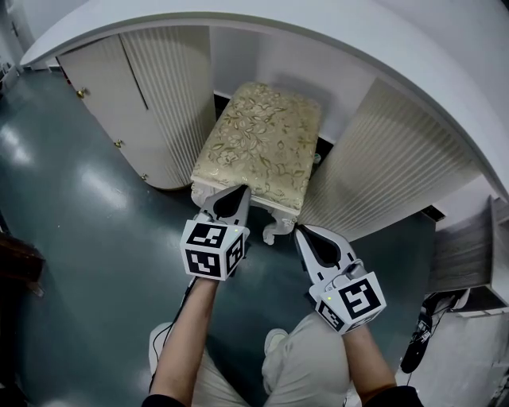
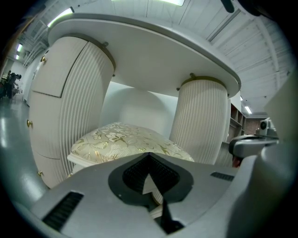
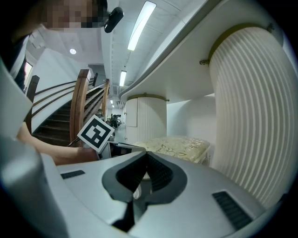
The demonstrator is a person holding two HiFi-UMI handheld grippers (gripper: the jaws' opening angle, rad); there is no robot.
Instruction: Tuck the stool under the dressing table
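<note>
White left gripper [image 1: 235,195] (closed) at stool [image 1: 258,139]

stool [image 1: 258,147] between left pedestal [image 1: 155,99] and right pedestal [image 1: 394,163] | dressing table top [image 1: 262,17] overhead

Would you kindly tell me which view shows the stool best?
The head view: it shows the stool from above, nearly whole, with a front leg. The left gripper view shows only its top's near part beyond the jaws; the right gripper view, a far slice.

Cream stool [image 1: 258,143] with gold floral pattern, white ribbed dressing table [image 1: 398,159], dark teal floor [image 1: 79,215].
</note>
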